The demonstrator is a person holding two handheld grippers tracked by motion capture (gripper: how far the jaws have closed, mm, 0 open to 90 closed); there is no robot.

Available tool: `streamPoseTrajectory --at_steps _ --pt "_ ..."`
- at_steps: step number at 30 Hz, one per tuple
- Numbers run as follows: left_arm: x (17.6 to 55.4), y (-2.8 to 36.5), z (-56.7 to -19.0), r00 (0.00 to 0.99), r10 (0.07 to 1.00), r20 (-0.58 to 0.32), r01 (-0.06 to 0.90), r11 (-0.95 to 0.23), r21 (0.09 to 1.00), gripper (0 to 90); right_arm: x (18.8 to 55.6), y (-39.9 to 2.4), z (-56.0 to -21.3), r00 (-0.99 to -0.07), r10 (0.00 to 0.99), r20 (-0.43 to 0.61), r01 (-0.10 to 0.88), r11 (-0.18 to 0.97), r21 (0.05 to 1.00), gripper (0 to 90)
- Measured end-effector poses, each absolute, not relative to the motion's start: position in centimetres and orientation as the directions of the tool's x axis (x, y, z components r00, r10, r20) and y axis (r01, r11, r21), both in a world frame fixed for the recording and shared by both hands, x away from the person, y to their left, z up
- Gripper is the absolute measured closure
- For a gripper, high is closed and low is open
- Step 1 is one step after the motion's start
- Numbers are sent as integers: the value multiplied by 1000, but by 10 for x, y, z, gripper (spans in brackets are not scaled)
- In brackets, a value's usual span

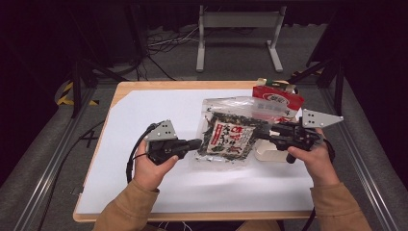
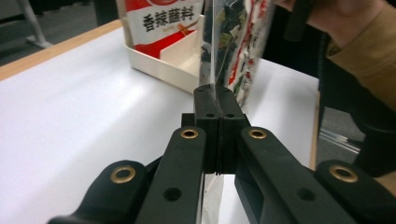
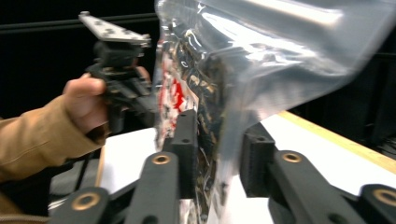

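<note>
High view: above the white bench [image 1: 144, 183], near its right side, the left tongs [image 1: 195, 143] pinch a seaweed bag's [image 1: 228, 134] edge; the right tongs [image 1: 267, 136] straddle it, not clamped. Light, limp and slippery, it looks best gripped by its flat seams.

— Glossy, crinkled clear plastic on the seaweed bag [image 1: 226, 137]; matt black plastic on both grippers' jaws, brass-coloured rivets.
— Smooth white sheet [image 1: 144, 120] over a pale wood table [image 1: 120, 89]. Matt white plastic tray [image 2: 163, 65]. Tan cloth sleeves [image 1: 130, 207].
</note>
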State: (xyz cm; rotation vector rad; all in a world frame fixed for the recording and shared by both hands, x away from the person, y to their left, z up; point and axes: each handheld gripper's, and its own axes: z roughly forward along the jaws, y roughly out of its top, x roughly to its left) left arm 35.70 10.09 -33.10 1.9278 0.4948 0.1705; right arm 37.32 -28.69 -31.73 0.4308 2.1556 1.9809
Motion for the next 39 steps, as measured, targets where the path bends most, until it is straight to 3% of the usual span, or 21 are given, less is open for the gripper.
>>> streamPoseTrajectory --at_steps 9,15,21,39 --pt "363 100 -336 909 403 -107 246 -311 918 861 368 -288 -306 -964 263 35 65 106 992 771" --pt "364 101 -336 910 402 -97 231 -298 926 684 364 -291 -294 -958 286 -3 44 156 987 772" --pt "366 105 -336 900 427 -83 230 -305 924 588 362 -302 -279 -946 322 -27 27 162 986 772" --pt "382 124 -346 862 498 -98 277 -300 913 498 360 -338 -236 -894 442 -69 5 165 986 771"
